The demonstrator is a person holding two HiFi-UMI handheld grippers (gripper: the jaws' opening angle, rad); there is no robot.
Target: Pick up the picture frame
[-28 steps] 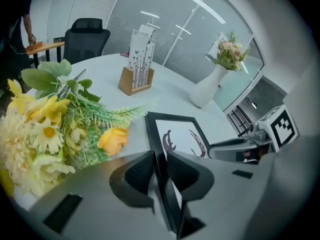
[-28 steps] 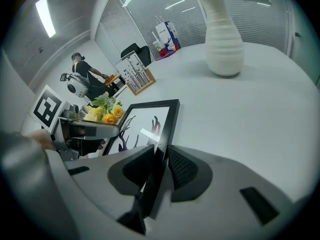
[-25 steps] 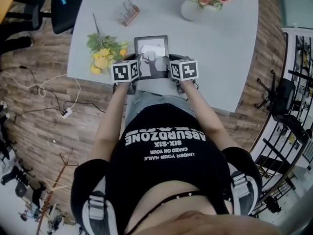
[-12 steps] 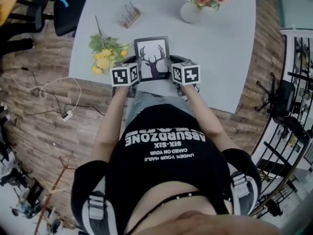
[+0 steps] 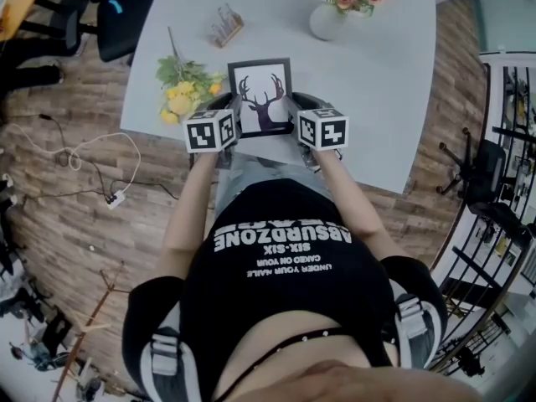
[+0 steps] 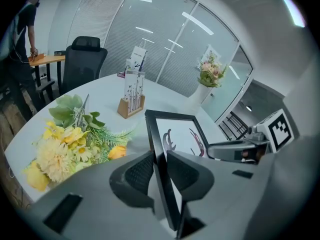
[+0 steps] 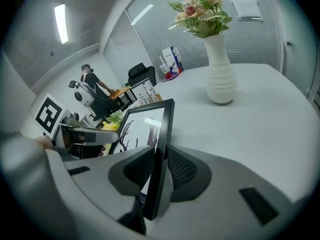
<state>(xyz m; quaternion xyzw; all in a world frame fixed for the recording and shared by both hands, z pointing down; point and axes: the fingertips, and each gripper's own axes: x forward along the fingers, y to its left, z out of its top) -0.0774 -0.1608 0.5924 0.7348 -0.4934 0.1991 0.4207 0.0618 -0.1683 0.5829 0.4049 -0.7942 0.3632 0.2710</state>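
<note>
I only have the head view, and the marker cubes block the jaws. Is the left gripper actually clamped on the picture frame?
Observer: Yes. The left gripper view shows the left gripper with both pads pressed on the picture frame's left edge, one on each face.
Operator: And the right one?
Observer: Same. The right gripper pinches the opposite edge, front and back.
Operator: Anyone nearby?
Observer: A person stands at a desk beyond the black chair.

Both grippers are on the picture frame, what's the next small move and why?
Probably raise the picture frame straight up, evenly: the left gripper and right gripper each clamp one side edge, and yellow flowers lie close beside it.
</note>
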